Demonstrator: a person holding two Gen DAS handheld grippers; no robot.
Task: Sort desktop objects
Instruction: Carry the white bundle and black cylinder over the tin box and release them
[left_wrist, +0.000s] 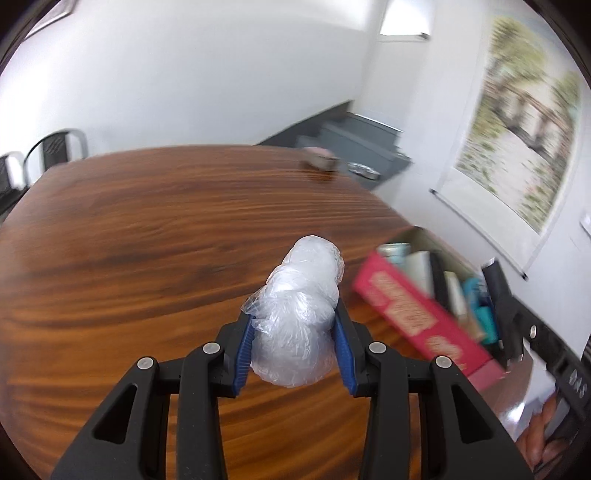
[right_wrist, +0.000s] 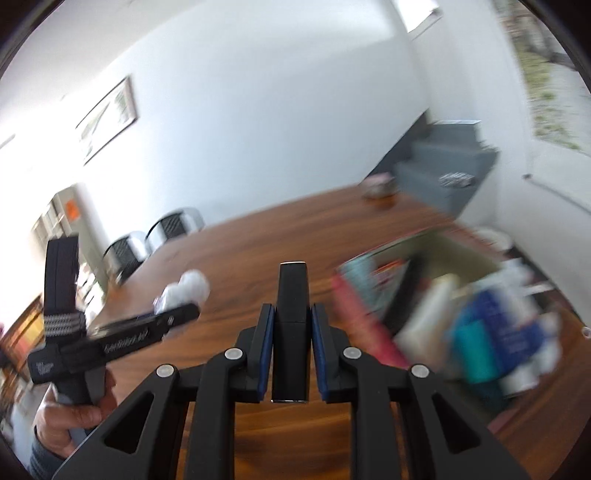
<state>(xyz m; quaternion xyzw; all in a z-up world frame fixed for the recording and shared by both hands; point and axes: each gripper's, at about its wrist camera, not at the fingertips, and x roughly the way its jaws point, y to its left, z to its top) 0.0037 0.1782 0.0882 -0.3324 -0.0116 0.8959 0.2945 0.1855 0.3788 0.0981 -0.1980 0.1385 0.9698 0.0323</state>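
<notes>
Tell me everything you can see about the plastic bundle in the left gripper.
The plastic bundle is crumpled, clear, whitish film, lumpy and elongated, pointing forward beyond the fingertips. The left gripper is shut on it, blue pads pressing both sides. It is held above the wooden table, apparently without touching it. The right wrist view shows it blurred.

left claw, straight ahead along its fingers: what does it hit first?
Looks free. The left claw, shut on a crumpled plastic bag, points across bare wooden table; the storage box sits off to its right. Depth unclear.

One plastic bundle (left_wrist: 299, 314), two chairs (right_wrist: 155, 236)
</notes>
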